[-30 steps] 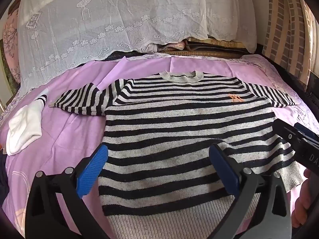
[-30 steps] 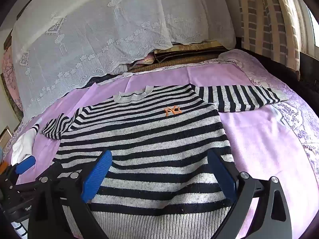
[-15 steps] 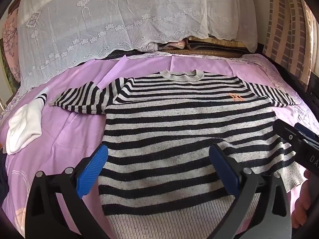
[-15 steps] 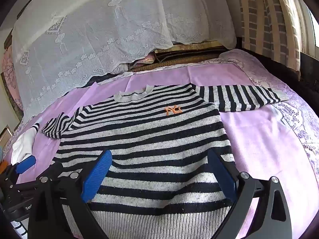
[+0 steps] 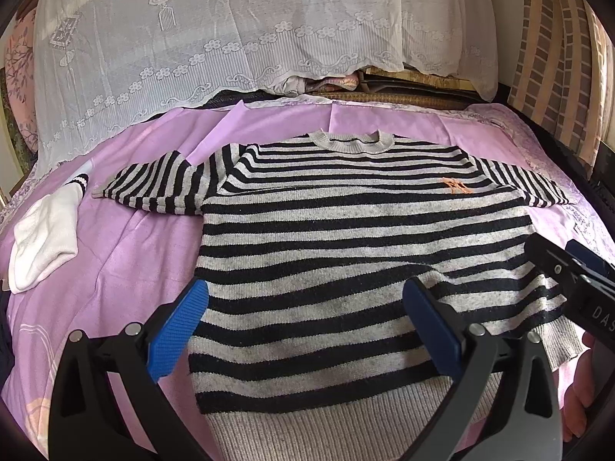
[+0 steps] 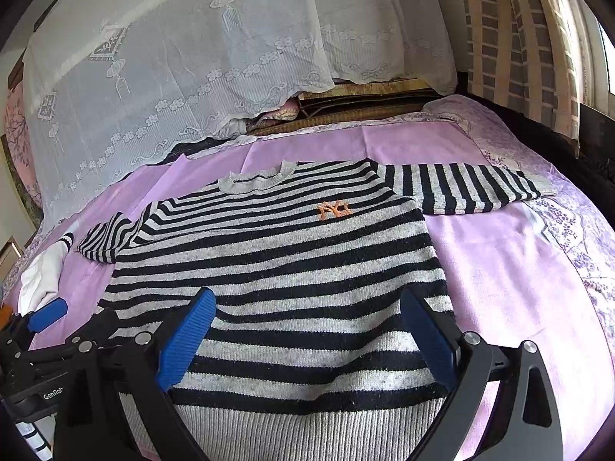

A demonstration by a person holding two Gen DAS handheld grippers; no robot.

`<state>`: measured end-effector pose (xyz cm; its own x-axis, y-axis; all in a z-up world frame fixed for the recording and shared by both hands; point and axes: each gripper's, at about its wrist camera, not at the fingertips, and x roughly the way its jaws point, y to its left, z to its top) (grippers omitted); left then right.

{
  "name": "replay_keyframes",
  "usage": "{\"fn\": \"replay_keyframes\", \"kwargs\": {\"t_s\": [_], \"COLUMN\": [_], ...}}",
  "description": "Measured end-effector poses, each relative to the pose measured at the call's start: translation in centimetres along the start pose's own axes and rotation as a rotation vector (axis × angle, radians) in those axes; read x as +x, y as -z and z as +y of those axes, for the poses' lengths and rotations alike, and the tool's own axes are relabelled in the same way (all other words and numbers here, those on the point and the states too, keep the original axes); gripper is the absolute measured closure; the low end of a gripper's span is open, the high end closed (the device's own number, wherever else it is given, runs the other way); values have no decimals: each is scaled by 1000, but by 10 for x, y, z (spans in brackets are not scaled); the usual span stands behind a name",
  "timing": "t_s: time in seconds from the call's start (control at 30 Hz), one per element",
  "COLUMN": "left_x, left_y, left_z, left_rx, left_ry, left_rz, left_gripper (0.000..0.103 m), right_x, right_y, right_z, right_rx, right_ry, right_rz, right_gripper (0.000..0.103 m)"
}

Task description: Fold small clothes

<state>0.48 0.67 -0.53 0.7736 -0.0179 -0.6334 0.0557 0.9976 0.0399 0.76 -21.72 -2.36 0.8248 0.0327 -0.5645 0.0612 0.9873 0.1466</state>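
While the striped sweater [image 5: 346,253] lies flat, face up, on the purple bedsheet [image 5: 127,269] with both sleeves spread outward, the left gripper [image 5: 307,307] and right gripper [image 6: 307,315] hover above its lower hem, jaws spread wide and holding nothing. White socks [image 5: 42,242] lie beside the left sleeve.

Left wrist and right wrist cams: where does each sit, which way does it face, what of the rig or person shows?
Left wrist: low over the striped sweater hem, left of centre, facing the collar; own open left tool; right tool and a hand at right edge.
Right wrist: same hem, further right, facing the collar; own open right tool; left tool at left edge.
Shared: sweater, orange logo, white sock, purple bedspread, lace curtain.
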Motion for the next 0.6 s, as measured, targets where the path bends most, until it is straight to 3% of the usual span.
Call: {"fn": "replay_keyframes", "kwargs": {"t_s": [0.6], "left_x": [3], "left_y": [2], "left_z": [0], "left_rx": [4], "left_ry": [-5], "left_rz": [5], "left_gripper": [4], "right_x": [-1], "right_y": [-2], "right_z": [-3], "right_rx": [-5], "right_ry": [7], "right_rz": [-6], "right_gripper": [6]}}
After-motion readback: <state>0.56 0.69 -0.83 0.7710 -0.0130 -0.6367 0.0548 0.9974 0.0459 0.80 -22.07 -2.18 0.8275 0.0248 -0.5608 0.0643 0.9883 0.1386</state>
